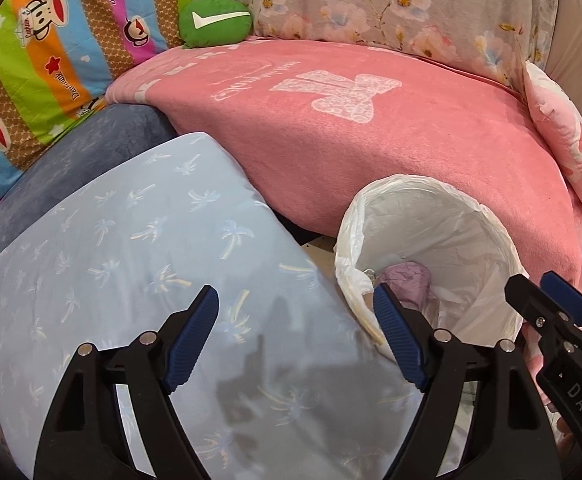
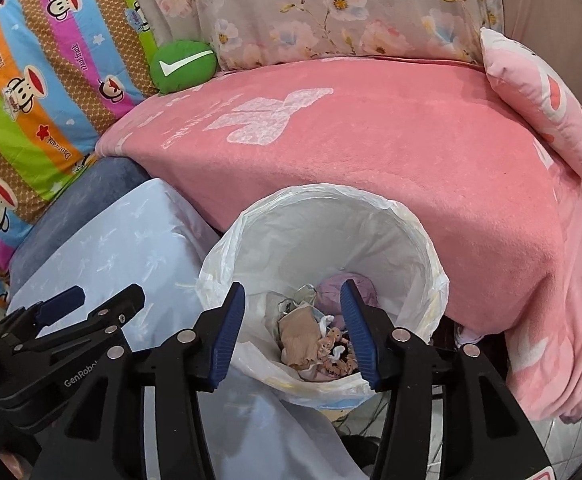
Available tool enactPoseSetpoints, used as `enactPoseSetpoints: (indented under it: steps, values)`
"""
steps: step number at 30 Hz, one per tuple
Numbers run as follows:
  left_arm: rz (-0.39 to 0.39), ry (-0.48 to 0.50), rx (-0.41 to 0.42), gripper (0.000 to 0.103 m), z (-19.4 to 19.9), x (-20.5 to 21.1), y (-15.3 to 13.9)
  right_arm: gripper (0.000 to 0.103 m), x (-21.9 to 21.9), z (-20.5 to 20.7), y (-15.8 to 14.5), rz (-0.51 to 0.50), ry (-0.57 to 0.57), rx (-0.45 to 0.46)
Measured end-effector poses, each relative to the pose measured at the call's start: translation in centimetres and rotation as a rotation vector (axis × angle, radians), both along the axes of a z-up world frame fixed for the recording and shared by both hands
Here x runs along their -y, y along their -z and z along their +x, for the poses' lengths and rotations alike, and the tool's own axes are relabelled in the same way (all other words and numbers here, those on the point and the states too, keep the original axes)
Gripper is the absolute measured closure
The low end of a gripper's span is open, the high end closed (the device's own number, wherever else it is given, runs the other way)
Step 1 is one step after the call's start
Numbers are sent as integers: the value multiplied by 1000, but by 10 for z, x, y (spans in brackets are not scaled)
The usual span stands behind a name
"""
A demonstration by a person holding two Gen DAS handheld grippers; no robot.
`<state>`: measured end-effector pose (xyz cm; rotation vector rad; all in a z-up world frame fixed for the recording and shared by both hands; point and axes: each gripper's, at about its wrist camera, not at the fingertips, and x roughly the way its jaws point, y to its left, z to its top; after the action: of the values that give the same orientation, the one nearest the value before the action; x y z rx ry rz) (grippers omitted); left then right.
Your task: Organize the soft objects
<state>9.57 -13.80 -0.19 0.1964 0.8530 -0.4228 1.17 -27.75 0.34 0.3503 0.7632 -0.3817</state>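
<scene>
A light blue pillow with palm prints point(image 1: 139, 280) point(image 2: 123, 248) leans against the seat's front left, on a dark blue cushion point(image 1: 87, 156) point(image 2: 71, 208). My left gripper point(image 1: 295, 312) hovers open over the pillow's lower right part, holding nothing. My right gripper point(image 2: 293, 308) stands open above a white-lined bin point(image 2: 323, 240) point(image 1: 431, 240), also holding nothing. A green round cushion with a white tick point(image 1: 215, 22) point(image 2: 183, 65) sits at the back left of the pink blanket point(image 1: 371, 140) point(image 2: 371, 152). A pink printed cushion point(image 1: 563, 136) point(image 2: 539, 100) leans at the right.
A striped cartoon-monkey cushion point(image 1: 39, 72) point(image 2: 43, 80) stands at the left and a floral one point(image 1: 391, 0) point(image 2: 331, 8) along the back. The bin holds crumpled scraps point(image 2: 311, 340) and a lilac wad point(image 1: 407, 276). The other gripper shows at each view's edge.
</scene>
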Motion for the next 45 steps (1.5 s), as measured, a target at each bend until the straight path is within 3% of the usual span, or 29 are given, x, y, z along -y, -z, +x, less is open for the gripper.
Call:
enactPoseSetpoints:
  steps: [4, 10, 21, 22, 23, 45]
  values:
    - [6, -18, 9, 16, -4, -8, -1, 41, -3, -7, -4, -39, 17, -16]
    - [21, -27, 7, 15, -11, -14, -1, 22, -8, -15, -5, -75, 4, -37]
    - [51, -41, -1, 14, -20, -19, 6, 15, -15, -27, 4, -119, 7, -71]
    - [54, -45, -1, 14, -20, -19, 7, 13, -15, -28, 5, -116, 8, -73]
    - [55, -48, -1, 13, -21, -19, 7, 6, -14, -28, 5, -110, 6, -73]
    - [82, -44, 25, 12, -31, -10, 10, 6, -11, -30, 11, -107, 15, -96]
